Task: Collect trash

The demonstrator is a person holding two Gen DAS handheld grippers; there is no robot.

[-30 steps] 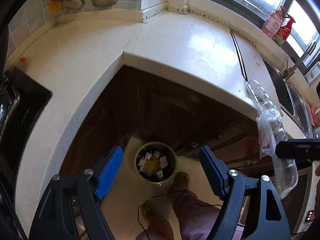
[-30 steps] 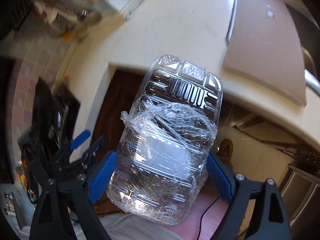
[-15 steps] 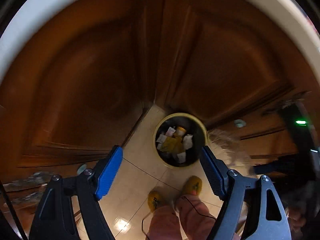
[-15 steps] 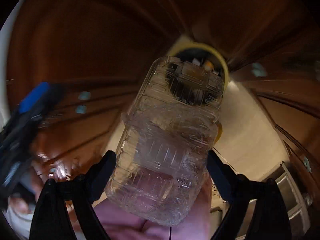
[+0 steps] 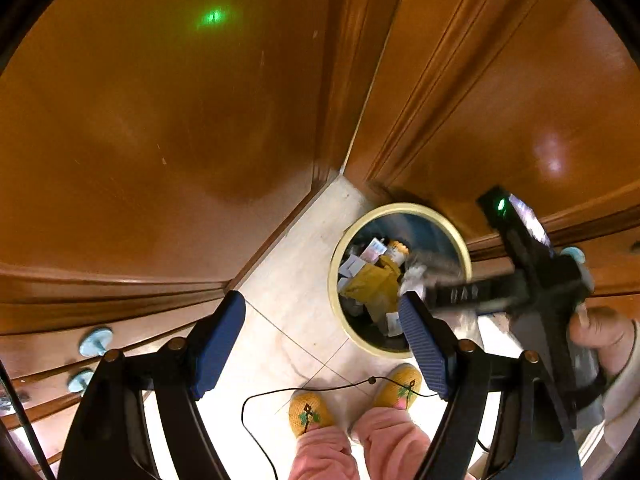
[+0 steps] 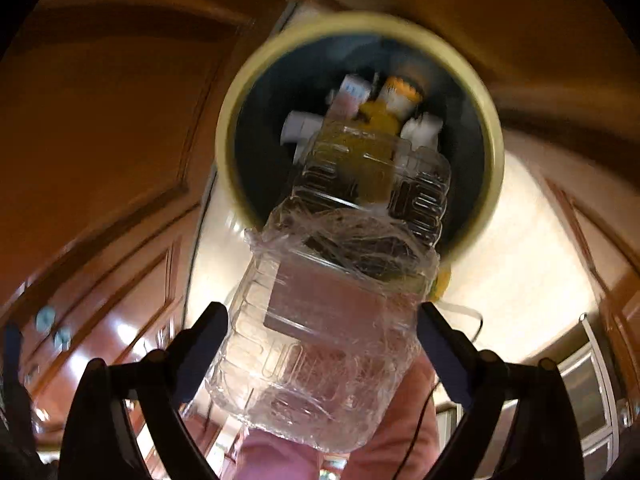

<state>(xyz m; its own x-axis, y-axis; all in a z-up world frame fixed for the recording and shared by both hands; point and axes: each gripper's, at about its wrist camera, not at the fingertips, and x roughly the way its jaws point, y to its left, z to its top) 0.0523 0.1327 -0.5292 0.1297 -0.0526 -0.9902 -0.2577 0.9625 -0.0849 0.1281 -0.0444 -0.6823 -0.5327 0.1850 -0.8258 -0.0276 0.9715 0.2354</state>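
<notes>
A crushed clear plastic bottle wrapped in film sits between the pads of my right gripper. The jaws are opening and the pads still touch the bottle's sides. The bottle's far end hangs over the mouth of a round yellow-rimmed bin that holds yellow and white scraps. In the left wrist view the same bin stands on the tile floor in a cabinet corner. My left gripper is open and empty, pointing down just left of the bin. The right gripper's black body reaches over the bin's right rim.
Brown wooden cabinet doors close in around the bin on the left, back and right. Light knobs stick out low on the left. A person's yellow slippers and pink trousers stand just in front of the bin, with a thin black cable across the floor.
Both grippers have dropped from counter height to low in front of the cabinets. The bin is much nearer, and the bottle now points into its mouth. The right jaws stand slightly wider.
</notes>
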